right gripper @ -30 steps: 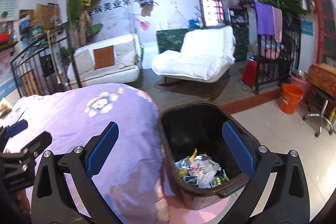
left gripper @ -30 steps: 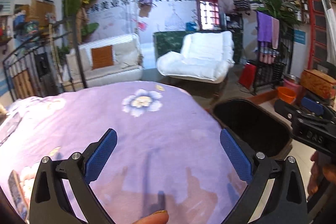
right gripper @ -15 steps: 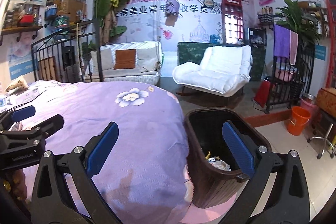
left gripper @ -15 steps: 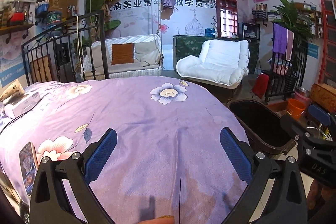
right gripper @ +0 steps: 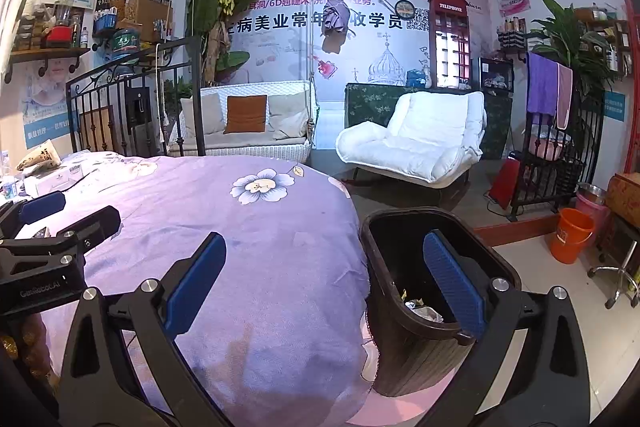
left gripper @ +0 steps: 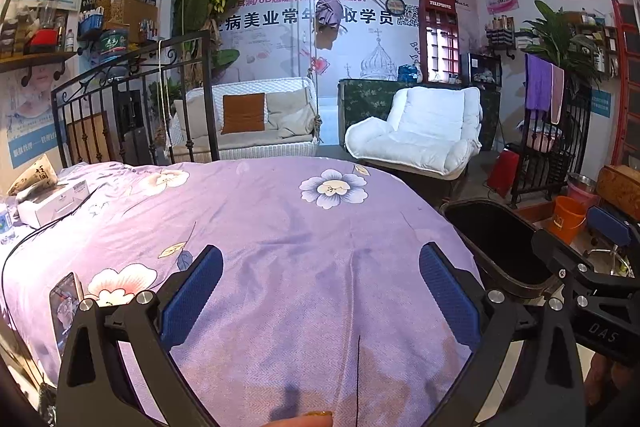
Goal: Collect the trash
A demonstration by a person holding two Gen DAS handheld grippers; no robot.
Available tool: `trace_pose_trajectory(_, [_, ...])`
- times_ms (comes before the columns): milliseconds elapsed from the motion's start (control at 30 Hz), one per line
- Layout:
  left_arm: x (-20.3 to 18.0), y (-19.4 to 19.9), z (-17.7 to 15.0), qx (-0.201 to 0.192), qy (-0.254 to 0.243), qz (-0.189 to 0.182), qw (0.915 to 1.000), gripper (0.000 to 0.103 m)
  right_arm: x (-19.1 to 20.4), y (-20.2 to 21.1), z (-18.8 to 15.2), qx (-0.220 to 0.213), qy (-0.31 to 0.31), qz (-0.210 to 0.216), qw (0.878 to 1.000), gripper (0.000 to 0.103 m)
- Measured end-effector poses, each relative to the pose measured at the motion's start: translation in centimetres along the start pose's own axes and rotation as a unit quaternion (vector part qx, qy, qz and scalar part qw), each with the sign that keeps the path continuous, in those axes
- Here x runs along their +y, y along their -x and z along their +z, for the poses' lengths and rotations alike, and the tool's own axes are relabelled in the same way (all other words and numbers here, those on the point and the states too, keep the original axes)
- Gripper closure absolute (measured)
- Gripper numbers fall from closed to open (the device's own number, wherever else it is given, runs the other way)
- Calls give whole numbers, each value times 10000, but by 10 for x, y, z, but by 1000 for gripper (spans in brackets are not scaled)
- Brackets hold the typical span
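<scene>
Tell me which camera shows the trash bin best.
The right wrist view. There the trash bin stands beside the bed with its whole rim, its front wall and crumpled trash at the bottom visible. The left wrist view shows only its rim and dark interior, partly behind the right gripper.

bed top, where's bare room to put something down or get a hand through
Free: the purple bedspread from the blue flower print down to the open left gripper. Crowded: the left edge, with the phone, white box and cable. The bin hugs the right edge.
</scene>
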State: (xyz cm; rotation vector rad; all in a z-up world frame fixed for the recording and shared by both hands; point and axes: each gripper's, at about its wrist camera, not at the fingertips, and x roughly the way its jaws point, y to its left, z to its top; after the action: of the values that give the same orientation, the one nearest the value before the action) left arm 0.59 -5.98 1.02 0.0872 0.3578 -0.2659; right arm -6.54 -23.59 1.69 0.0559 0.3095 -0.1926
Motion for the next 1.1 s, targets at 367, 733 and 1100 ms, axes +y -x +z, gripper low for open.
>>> trace_pose_trajectory(367, [3, 2, -4, 66, 68, -42, 9999, 5, 1, -1, 1, 16, -7, -5, 10000, 5])
trace_pose_trajectory(733, [4, 3, -5, 88, 48, -40, 9999, 5, 2, -2, 1, 18, -7, 4, 10000, 5])
trace_pose_trajectory(1100, [5, 2, -6, 110, 81, -58, 9999, 5, 2, -2, 1, 11, -8, 10, 10000, 5])
